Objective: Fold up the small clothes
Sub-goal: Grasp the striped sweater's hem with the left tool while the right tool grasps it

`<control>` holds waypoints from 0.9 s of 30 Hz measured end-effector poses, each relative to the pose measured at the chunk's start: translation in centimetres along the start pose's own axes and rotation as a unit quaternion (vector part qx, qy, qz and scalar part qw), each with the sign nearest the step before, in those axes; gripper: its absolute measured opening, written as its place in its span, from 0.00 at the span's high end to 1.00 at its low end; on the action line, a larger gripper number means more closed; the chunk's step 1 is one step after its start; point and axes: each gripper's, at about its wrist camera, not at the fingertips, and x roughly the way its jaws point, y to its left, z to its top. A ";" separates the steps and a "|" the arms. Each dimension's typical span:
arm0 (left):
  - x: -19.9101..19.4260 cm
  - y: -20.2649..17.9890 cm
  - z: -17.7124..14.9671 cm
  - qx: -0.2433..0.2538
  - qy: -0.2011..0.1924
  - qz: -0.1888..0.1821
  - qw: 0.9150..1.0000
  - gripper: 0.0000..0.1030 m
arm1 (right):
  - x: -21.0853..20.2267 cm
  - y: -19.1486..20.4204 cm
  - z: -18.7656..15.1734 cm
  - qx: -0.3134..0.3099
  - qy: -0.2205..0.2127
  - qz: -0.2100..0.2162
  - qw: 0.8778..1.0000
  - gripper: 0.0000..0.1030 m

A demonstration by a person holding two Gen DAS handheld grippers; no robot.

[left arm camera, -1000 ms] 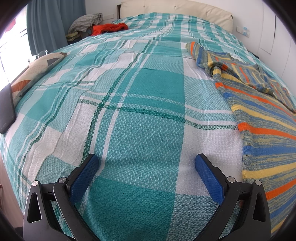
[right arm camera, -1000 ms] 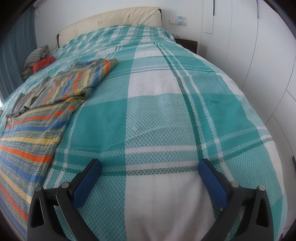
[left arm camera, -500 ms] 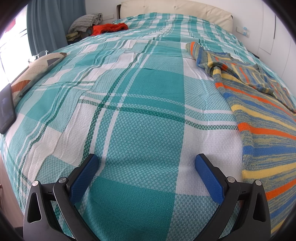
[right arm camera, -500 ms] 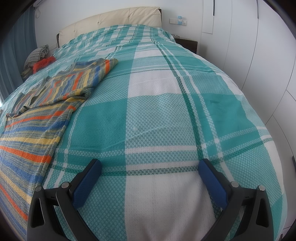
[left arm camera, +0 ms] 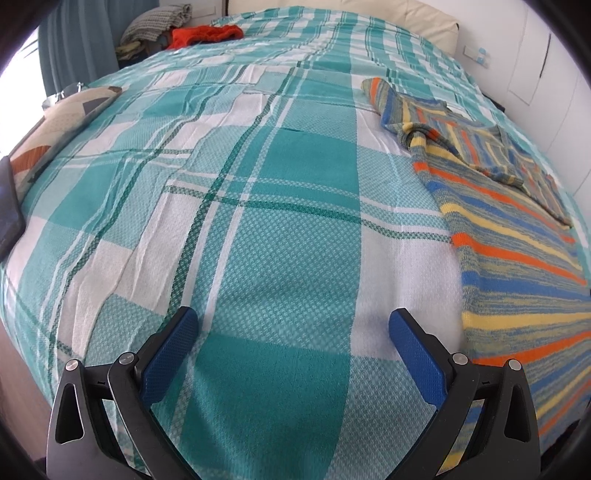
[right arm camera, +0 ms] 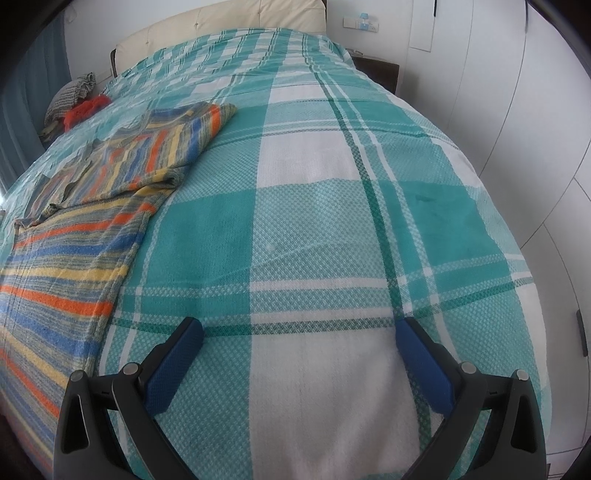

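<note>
A knitted sweater with orange, blue and yellow stripes (left arm camera: pixel 517 236) lies flat on the teal plaid bedspread (left arm camera: pixel 280 192), its sleeves folded in over the chest. It fills the right side of the left wrist view and the left side of the right wrist view (right arm camera: pixel 70 243). My left gripper (left arm camera: pixel 291 325) is open above bare bedspread, left of the sweater's hem. Open too, my right gripper (right arm camera: pixel 299 336) hovers over bare bedspread (right arm camera: pixel 332 229) to the right of the sweater. Neither gripper holds or touches anything.
A pile of clothes, grey knit and red (left arm camera: pixel 199 33), sits at the far corner near the curtain (left arm camera: pixel 70 55). A patterned cushion (left arm camera: pixel 55 125) and a dark flat object (left arm camera: pixel 7 206) lie at the bed's left edge. White wardrobe doors (right arm camera: pixel 517 110) run along the right side.
Both views shift only slightly; the left view sits a little closer to the bed. The sweater has not moved and both grippers stay open.
</note>
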 end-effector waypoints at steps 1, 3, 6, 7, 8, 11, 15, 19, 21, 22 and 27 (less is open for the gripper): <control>-0.5 0.2 -0.1 -0.003 0.003 -0.008 1.000 0.00 | -0.6 -0.2 -0.1 0.002 0.004 0.000 1.000 0.00; -1.7 0.3 -0.8 -0.013 0.007 -0.028 1.000 0.00 | -2.2 -0.7 -0.6 0.019 0.001 0.001 1.000 0.00; -3.2 0.2 -2.0 -0.032 0.014 -0.062 0.997 0.00 | -5.6 -1.6 -2.0 0.075 -0.016 0.028 0.997 0.00; -3.5 0.0 -2.4 -0.037 0.018 -0.072 0.997 0.00 | -6.8 -1.8 -2.5 0.097 -0.022 0.045 0.994 0.00; -3.8 -0.3 -2.8 -0.040 0.022 -0.080 0.996 0.00 | -7.8 -2.0 -3.1 0.118 -0.025 0.062 0.991 0.00; -4.3 -1.1 -4.1 -0.043 0.042 -0.095 0.994 0.01 | -10.1 -1.7 -4.7 0.156 -0.023 0.104 0.982 0.00; -4.6 -2.1 -6.1 -0.034 0.079 -0.117 0.989 0.01 | -11.2 0.0 -5.8 0.149 0.034 0.136 0.979 0.00; -4.4 -4.3 -7.8 0.001 0.112 -0.132 0.985 0.02 | -10.4 2.8 -8.1 0.098 0.142 0.158 0.972 0.01; -4.4 -5.5 -8.1 0.030 0.113 -0.122 0.986 0.07 | -10.0 4.2 -9.3 0.075 0.174 0.168 0.967 0.02; -4.4 -6.0 -8.2 0.042 0.112 -0.115 0.986 0.12 | -9.8 4.8 -9.9 0.064 0.184 0.172 0.966 0.03; -4.4 -6.5 -8.5 0.039 0.114 -0.112 0.986 0.25 | -8.0 7.0 -11.4 0.033 0.198 0.155 0.967 0.05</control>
